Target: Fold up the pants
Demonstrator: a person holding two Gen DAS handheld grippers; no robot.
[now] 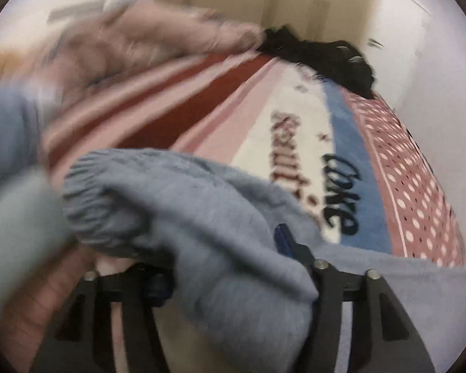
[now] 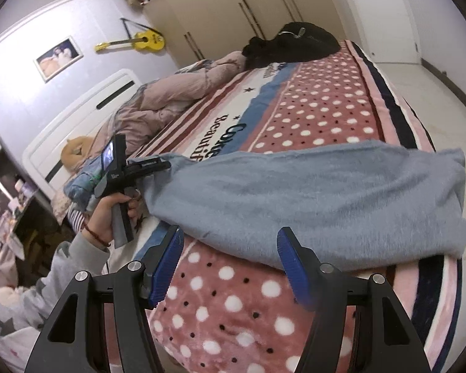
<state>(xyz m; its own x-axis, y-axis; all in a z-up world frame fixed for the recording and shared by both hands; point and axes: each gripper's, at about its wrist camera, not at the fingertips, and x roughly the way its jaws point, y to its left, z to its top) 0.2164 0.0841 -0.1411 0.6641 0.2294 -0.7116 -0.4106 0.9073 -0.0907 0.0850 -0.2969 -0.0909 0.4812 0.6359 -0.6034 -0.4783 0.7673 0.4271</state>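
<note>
Grey-blue fleece pants [image 2: 310, 199] lie across the patterned bed blanket [image 2: 326, 118], reaching to the bed's right edge. My left gripper [image 2: 167, 165] is shut on the pants' left end and lifts it a little. In the left wrist view the pants [image 1: 202, 217] fill the space between the fingers of the left gripper [image 1: 230, 267], with the gathered elastic waistband [image 1: 87, 205] bunched at the left. My right gripper [image 2: 230, 258] is open and empty, just in front of the pants' near edge, blue pads [image 2: 290, 255] apart.
A black garment pile [image 2: 292, 43] lies at the bed's far end. A crumpled pink quilt [image 2: 158, 99] lies along the left side. The white headboard [image 2: 87, 115], a wardrobe [image 2: 233, 3] and a yellow guitar [image 2: 139, 42] stand behind. Floor [image 2: 435, 93] is to the right.
</note>
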